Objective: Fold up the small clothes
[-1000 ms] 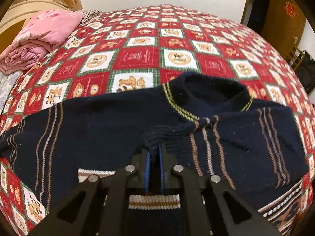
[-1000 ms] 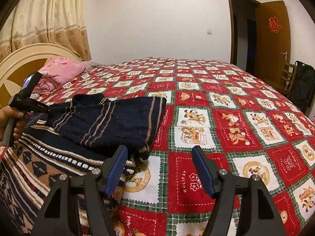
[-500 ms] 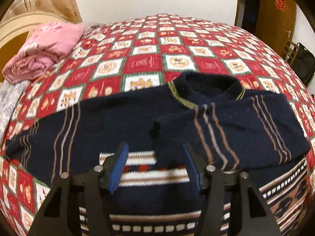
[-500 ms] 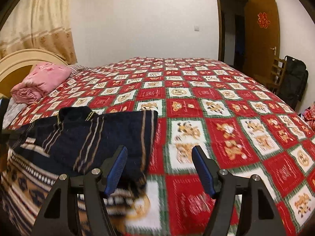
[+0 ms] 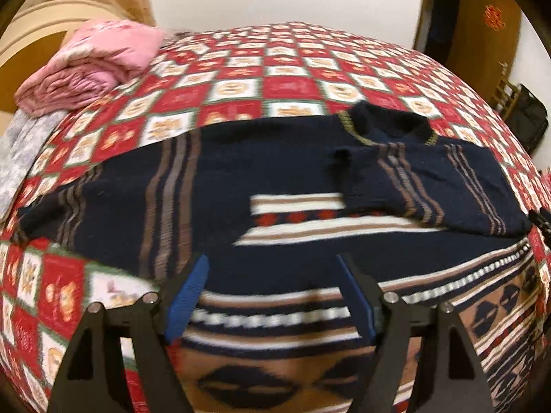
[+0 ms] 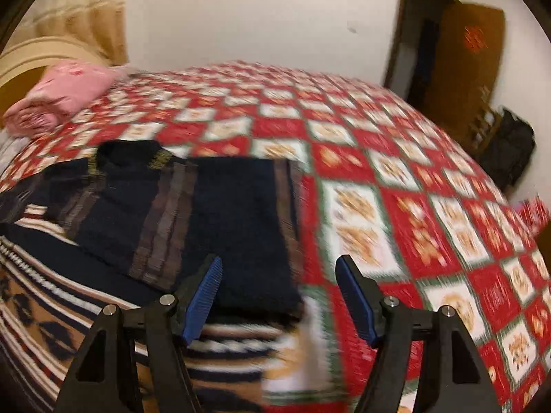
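Left claw (image 5: 272, 296), seen from its own wrist view: black struts, blue ribbed pads (image 5: 187, 296), spread wide and gripping nothing, held over the lower body of the sweater (image 5: 275, 172). The sweater is a dark navy knit lying flat on the bed (image 5: 292, 86). Its collar (image 5: 389, 125) is ribbed with a thin yellow-green edge. Thin brown and grey stripes run down the sleeves. White, tan and red bands cross the chest, and a tan band with dark oval shapes runs along the hem. One sleeve (image 5: 430, 179) is folded across the chest; the other sleeve (image 5: 103, 199) lies stretched out sideways.

Right claw (image 6: 279, 296), seen from its wrist view: also spread, nothing between the pads, hovering over the folded sleeve's outer edge (image 6: 241, 223) where the knit meets the quilt. The quilt is a smooth checkerboard of red and white squares with green borders and printed cartoon figures. A folded pink blanket (image 5: 93, 69) sits near the headboard (image 5: 41, 34), well apart from the sweater. A brown door (image 6: 468, 69) stands open beyond the bed, with a dark bag (image 6: 509, 148) beside it. Both views are motion-blurred.
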